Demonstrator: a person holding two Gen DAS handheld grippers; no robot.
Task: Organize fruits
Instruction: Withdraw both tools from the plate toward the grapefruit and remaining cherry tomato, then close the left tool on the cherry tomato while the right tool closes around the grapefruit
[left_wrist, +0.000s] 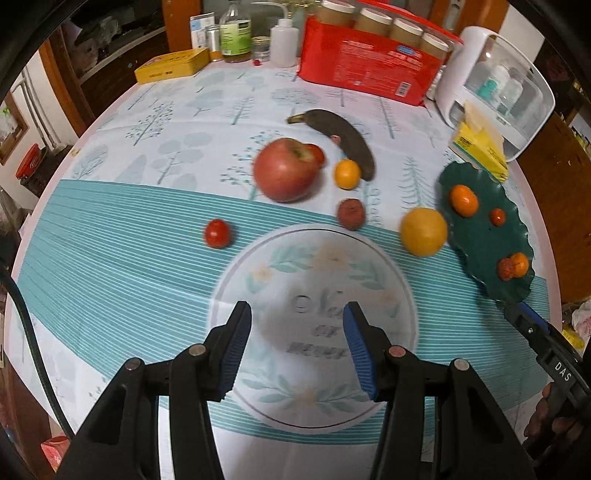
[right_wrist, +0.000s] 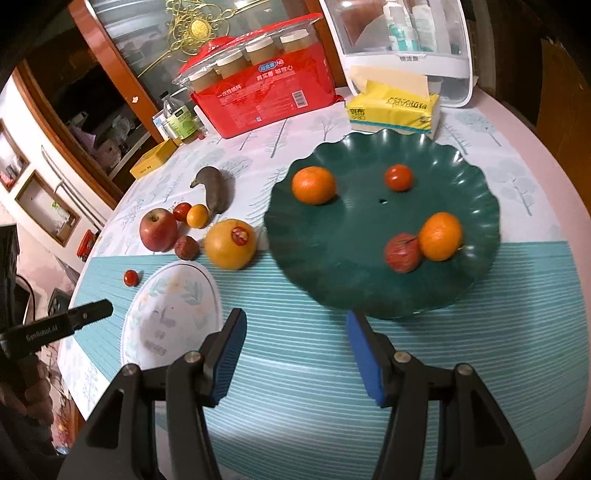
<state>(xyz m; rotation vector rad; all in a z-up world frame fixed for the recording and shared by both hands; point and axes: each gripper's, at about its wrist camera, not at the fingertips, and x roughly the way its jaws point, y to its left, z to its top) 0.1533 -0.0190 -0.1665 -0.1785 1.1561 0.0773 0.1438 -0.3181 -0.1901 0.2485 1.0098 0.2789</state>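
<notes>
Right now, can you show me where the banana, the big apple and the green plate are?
banana (left_wrist: 347, 144), left wrist view, middle of its dark peel.
big apple (left_wrist: 284, 171), left wrist view, centre of its red skin.
green plate (right_wrist: 354, 266), right wrist view, bare inner surface.

In the left wrist view, a small red fruit (left_wrist: 317, 153) is largely hidden behind the apple (left_wrist: 286, 170), and the green plate (left_wrist: 487, 236) is blurred, its near rim covered by the right gripper (left_wrist: 532, 325). The printed lettering on the tabletop (left_wrist: 321, 332) is smeared beyond reading. In the right wrist view, the white cabinet (right_wrist: 406, 48) is cut off by the top edge.
</notes>
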